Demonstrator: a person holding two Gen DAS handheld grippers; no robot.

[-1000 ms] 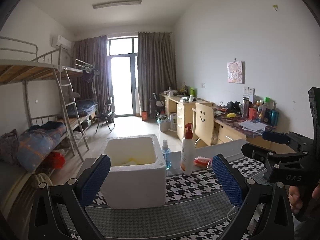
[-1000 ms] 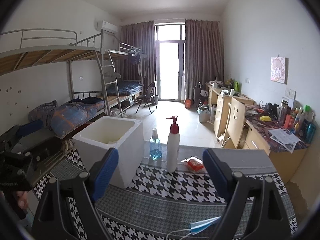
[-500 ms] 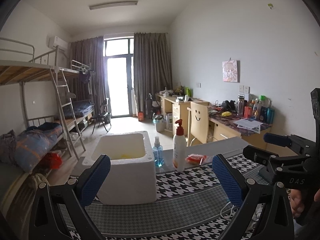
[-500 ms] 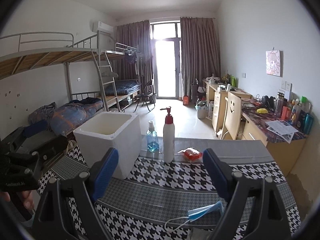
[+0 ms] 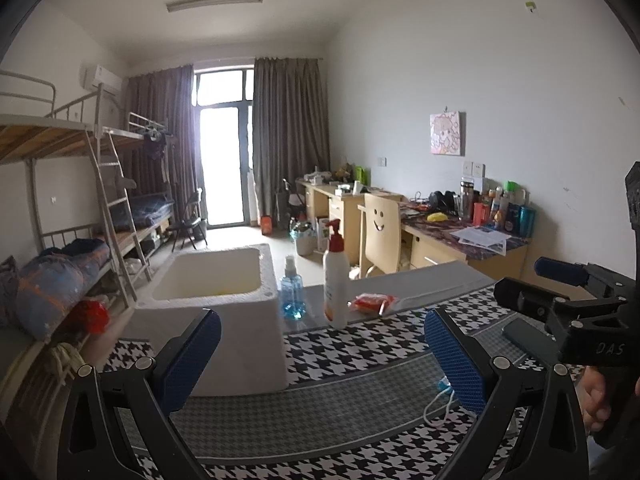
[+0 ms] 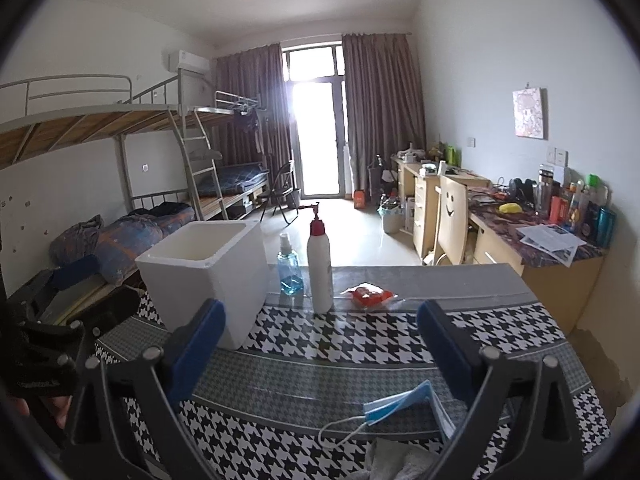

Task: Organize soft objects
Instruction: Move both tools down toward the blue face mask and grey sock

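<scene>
Houndstooth cloth covers the counter [image 6: 360,344], and both hand-held grippers hover above its near edge, pointing slightly downward across it. From the right wrist view, the right hand-held gripper [image 6: 320,344] has its blue-padded jaws spread wide and opening further, with nothing between them; its right finger [image 6: 444,344] hangs just above a blue face mask [image 6: 400,404] lying at five o'clock, ear loop trailing toward six o'clock beside a grey cloth [image 6: 396,460] at the bottom edge. From the left wrist view, the left hand-held gripper [image 5: 322,356] also stands wide and empty, and only a corner of that mask and its loop [image 5: 438,404] peeks out beside the right pad at four o'clock. A white foam box [image 6: 208,276] sits open-topped at ten o'clock on the counter, something yellowish showing low inside it in the left view. Just beside it at twelve o'clock stands a small blue spray bottle [image 6: 289,266], then a tall white pump bottle [image 6: 319,264] with a red head, both upright. A red packet in clear wrap [image 6: 370,296] lies at one o'clock, near the pump bottle but apart from it. At three o'clock in the left view the other gripper's black frame appears, with part of a hand [image 5: 598,400] under it.
</scene>
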